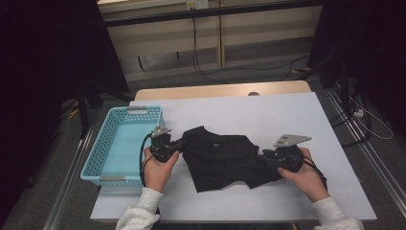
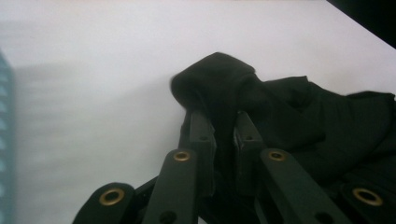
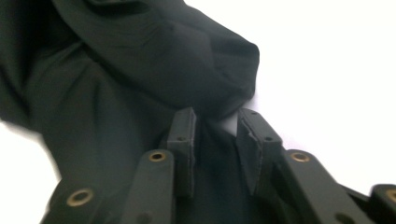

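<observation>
A black garment (image 1: 220, 158) lies crumpled on the white table sheet (image 1: 268, 115) in the high view. My left gripper (image 1: 183, 142) is at the garment's left end. In the left gripper view it (image 2: 222, 116) is shut on a raised fold of the black garment (image 2: 289, 112), with cloth packed between the pads. At the garment's right end is my right gripper (image 1: 264, 154). In the right gripper view it (image 3: 217, 116) stands open: the garment (image 3: 116, 70) has a folded edge lying between the jaws, and white sheet shows through the gap.
A teal plastic basket (image 1: 98, 148) stands at the table's left edge, close to my left hand; its wall (image 2: 3, 116) shows blurred in the left gripper view. Bare white sheet lies behind and to the right of the garment. Cables run across the floor beyond the table.
</observation>
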The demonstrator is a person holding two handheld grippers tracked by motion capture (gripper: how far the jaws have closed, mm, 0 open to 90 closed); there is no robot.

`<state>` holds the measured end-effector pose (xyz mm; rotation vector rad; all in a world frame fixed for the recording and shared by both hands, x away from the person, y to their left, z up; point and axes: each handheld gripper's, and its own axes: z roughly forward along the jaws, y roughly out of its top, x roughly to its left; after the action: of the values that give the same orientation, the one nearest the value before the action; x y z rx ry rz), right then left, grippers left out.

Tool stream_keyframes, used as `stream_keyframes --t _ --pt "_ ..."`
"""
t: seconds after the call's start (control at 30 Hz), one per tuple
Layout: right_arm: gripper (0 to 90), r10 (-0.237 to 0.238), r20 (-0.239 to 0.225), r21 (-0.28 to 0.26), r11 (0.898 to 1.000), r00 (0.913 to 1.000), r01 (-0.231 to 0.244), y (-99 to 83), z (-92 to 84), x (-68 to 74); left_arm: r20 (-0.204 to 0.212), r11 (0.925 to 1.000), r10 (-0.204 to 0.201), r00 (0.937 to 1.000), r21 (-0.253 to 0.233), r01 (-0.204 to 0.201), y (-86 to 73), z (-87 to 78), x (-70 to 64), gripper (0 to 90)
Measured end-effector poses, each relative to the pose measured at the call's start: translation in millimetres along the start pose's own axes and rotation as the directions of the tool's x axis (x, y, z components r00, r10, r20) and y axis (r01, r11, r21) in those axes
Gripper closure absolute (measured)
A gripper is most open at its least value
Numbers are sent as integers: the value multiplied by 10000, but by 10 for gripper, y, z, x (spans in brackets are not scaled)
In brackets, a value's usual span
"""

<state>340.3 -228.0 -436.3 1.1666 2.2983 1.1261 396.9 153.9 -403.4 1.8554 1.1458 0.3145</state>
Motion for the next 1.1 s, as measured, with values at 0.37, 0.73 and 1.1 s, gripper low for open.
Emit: stream_keyframes --t 0.37,0.73,1.1 --pt "850 -507 -235 811 9953 9984 524 249 424 -29 87 9998 18 10000 179 -19 -23 34 -9 809" --pt "839 116 877 -1034 9946 9961 -25 686 300 -236 -30 9998 1 10000 187 0 -37 57 1 795" --pt "407 1000 938 49 9949 9906 -1009 387 454 -133 -51 9996 29 10000 290 -28 -58 63 5 779"
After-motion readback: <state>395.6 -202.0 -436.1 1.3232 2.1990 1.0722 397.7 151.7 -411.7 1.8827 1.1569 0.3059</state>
